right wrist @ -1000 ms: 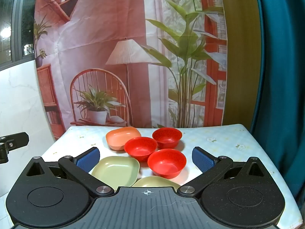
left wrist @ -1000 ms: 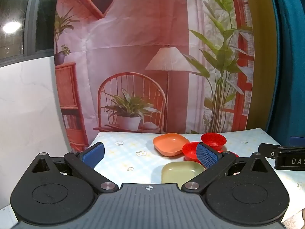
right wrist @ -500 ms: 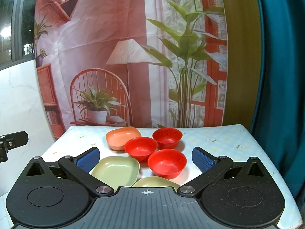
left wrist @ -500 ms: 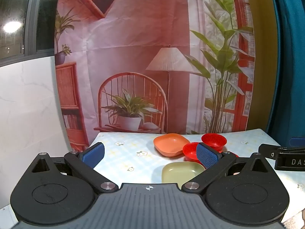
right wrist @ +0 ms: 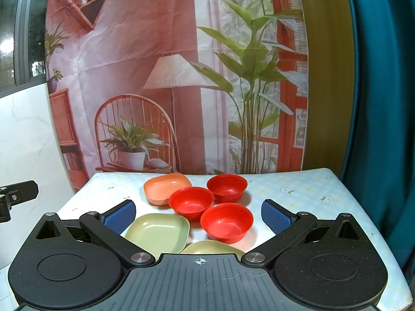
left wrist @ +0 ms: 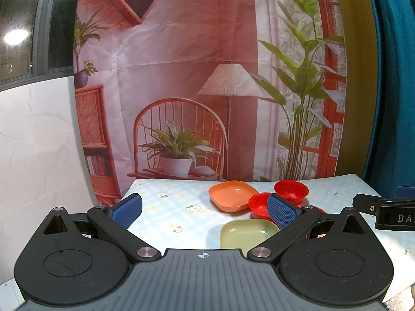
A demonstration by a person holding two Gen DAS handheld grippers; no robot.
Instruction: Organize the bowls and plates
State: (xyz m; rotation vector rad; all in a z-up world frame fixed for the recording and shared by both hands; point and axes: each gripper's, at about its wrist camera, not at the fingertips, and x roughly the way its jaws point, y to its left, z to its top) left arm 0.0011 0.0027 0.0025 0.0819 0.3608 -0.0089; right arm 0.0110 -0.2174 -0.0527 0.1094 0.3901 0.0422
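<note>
Three red bowls (right wrist: 226,222) ahead of right gripper (right wrist: 198,213) (jaws apart), untouched

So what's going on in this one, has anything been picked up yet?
Nothing is held yet. Both the left tongs and right tongs hang open above the near edge of the table. Three red bowls sit loose in a cluster, with an orange plate behind them and two green plates in front. None of them are stacked.
</note>
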